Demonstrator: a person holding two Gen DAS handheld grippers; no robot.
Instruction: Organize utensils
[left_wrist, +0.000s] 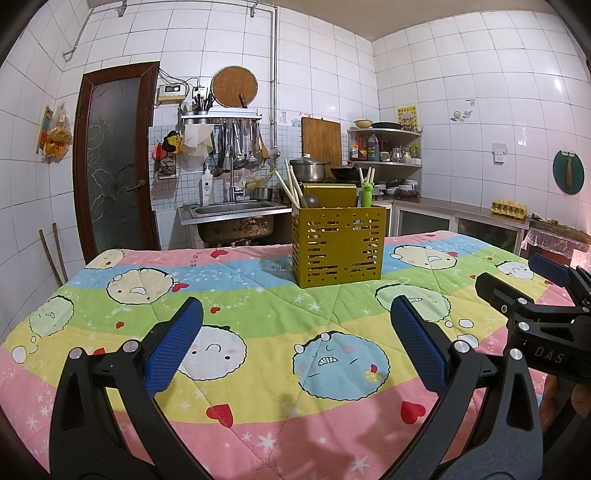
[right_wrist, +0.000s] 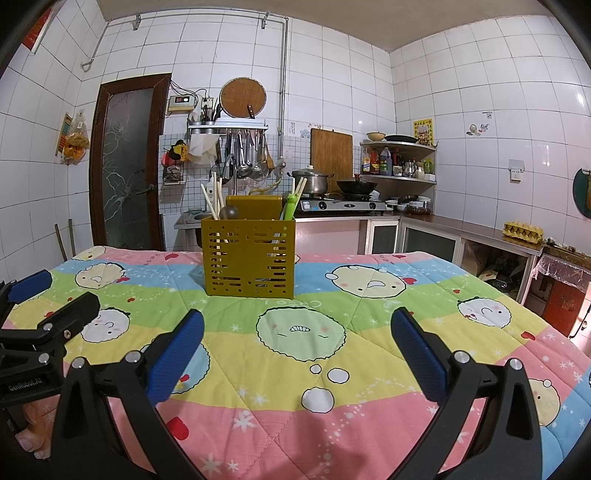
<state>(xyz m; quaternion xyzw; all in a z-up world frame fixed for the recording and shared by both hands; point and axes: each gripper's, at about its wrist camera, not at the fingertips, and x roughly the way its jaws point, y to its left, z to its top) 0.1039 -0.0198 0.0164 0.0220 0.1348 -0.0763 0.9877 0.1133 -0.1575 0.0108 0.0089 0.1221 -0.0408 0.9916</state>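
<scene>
We are holding both tongs low over the surface (left_wrist: 258, 369), which is wearing a striped cartoon quilt, and both are standing wide with nothing between their blue pads. The left tongs (left_wrist: 295, 343) are hovering over the yellow and pink stripes; the right tongs (right_wrist: 297, 345) are doing the same alongside, and each is showing at the edge of the other's view. The caddy (left_wrist: 338, 245), a yellow slotted box, is sitting upright on the quilt well ahead of both tongs, toward the far edge. From the left tongs it is lying ahead and slightly right of centre; from the right tongs it is lying ahead and to the left. Pale chopsticks (left_wrist: 290, 184) are leaning out of its left compartment beside a dark ladle (left_wrist: 310, 201), and green-handled chopsticks (left_wrist: 366, 190) are standing in its right compartment.
</scene>
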